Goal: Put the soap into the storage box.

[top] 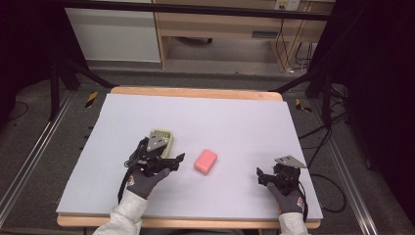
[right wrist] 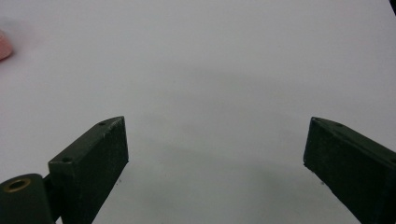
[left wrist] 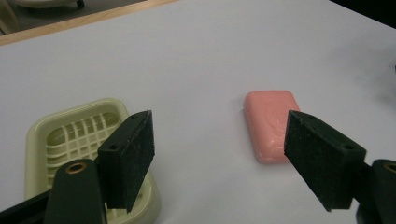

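A pink bar of soap point(top: 205, 161) lies flat on the pale sheet near the middle front of the table. A pale yellow-green soap dish point(top: 164, 137) with a slotted grid stands to its left. My left gripper point(top: 176, 164) hovers just in front of the dish, pointing towards the soap. In the left gripper view its jaws point(left wrist: 219, 140) stand open with bare sheet between them; the soap point(left wrist: 271, 123) is partly behind the right jaw and the dish point(left wrist: 70, 135) behind the left. My right gripper point(top: 260, 176) rests open at the front right, holding nothing point(right wrist: 215, 140). The soap's edge point(right wrist: 3, 46) shows at far left.
A pale lilac sheet point(top: 235, 117) covers the wooden table point(top: 195, 92). Dark stand legs point(top: 68, 73) and cables point(top: 323, 132) flank the table on the floor. Wooden furniture point(top: 220, 29) stands behind it.
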`<state>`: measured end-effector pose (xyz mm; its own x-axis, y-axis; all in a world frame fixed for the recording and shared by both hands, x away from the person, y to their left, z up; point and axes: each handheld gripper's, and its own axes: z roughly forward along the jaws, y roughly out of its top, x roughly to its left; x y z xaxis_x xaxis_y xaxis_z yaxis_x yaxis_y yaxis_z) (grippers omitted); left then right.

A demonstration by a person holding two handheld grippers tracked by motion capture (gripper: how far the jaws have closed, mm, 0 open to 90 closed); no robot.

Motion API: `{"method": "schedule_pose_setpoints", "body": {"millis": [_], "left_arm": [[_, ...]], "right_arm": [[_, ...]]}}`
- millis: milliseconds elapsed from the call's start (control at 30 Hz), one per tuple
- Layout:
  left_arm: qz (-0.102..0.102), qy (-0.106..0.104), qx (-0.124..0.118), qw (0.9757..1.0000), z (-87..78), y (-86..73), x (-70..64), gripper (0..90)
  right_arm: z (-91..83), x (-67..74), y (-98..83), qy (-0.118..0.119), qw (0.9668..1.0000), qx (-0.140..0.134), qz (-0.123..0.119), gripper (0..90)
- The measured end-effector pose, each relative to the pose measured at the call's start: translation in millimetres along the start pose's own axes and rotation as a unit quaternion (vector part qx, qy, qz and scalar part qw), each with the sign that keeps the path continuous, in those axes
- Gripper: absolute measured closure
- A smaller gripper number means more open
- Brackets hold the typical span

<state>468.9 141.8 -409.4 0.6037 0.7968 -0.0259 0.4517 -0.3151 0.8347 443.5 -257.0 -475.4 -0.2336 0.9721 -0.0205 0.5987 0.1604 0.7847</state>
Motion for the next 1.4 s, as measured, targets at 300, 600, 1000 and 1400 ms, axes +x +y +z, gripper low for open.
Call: {"method": "schedule_pose_setpoints", "body": {"millis": [300, 600, 1000, 1400], "left_arm": [[0.013, -0.007, 0.011, 0.9998, 12.4, 3.6, -8.1, 23.5], [0.021, -0.011, 0.02, 0.9995, 27.0, 8.7, -16.8, 23.3], [0.026, -0.011, 0.028, 0.9992, 42.6, 13.1, -25.3, 22.7], [0.035, -0.014, 0.035, 0.9987, 54.9, 16.1, -35.0, 22.6]], "right_arm": [[0.5, -0.8, 0.3, 0.001, 1.0, 0.0, -0.001, 6.7], [0.9, -0.5, 0.5, 0.001, 1.0, 0.001, -0.001, 6.7], [1.4, 0.3, 0.6, 0.001, 1.0, 0.002, 0.0, 6.6], [1.7, 0.3, 0.8, 0.003, 1.0, 0.003, -0.001, 6.6]]}}
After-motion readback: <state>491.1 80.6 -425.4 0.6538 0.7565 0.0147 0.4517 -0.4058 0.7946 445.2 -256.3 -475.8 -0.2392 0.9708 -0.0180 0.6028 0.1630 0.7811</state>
